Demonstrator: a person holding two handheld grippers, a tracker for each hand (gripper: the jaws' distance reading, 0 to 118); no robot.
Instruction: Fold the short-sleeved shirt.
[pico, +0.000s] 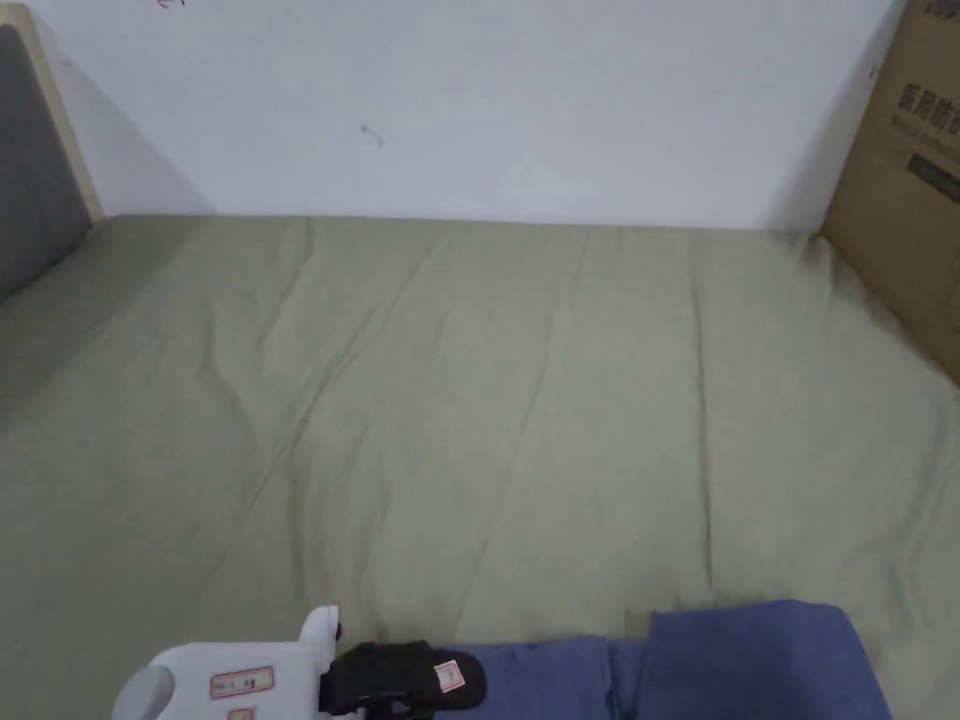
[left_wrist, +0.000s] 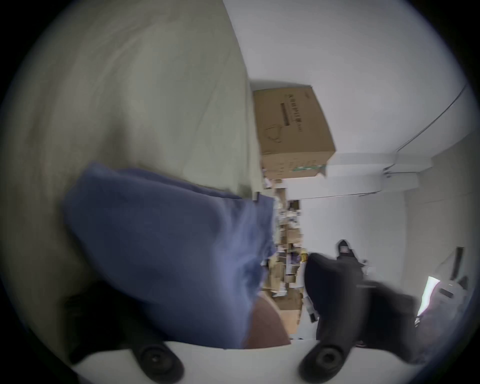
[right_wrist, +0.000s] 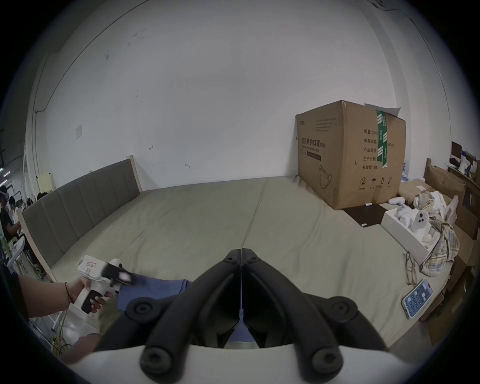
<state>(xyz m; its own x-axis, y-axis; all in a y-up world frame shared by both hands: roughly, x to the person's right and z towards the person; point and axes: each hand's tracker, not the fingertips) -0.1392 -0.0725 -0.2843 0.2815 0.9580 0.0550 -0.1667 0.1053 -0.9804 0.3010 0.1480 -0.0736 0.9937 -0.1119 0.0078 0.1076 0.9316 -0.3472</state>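
1. Blue shirt (pico: 750, 661) lies at the bed's (pico: 525, 394) near edge; it could slide off if tugged nearward.
2. Right tongs (right_wrist: 241, 253): jaws together, cloth between them lower down; grip may slip.
3. Left tongs (pico: 450, 680), touching the shirt's left end: state unclear.
4. Far right, cardboard box (pico: 905, 178) limits spreading room.

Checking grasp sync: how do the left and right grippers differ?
On the left gripper the jaws stand apart, blue shirt between them; on the right gripper the jaws are closed. The left gripper's view is blurred, the right gripper's sharp. Both are at the shirt.
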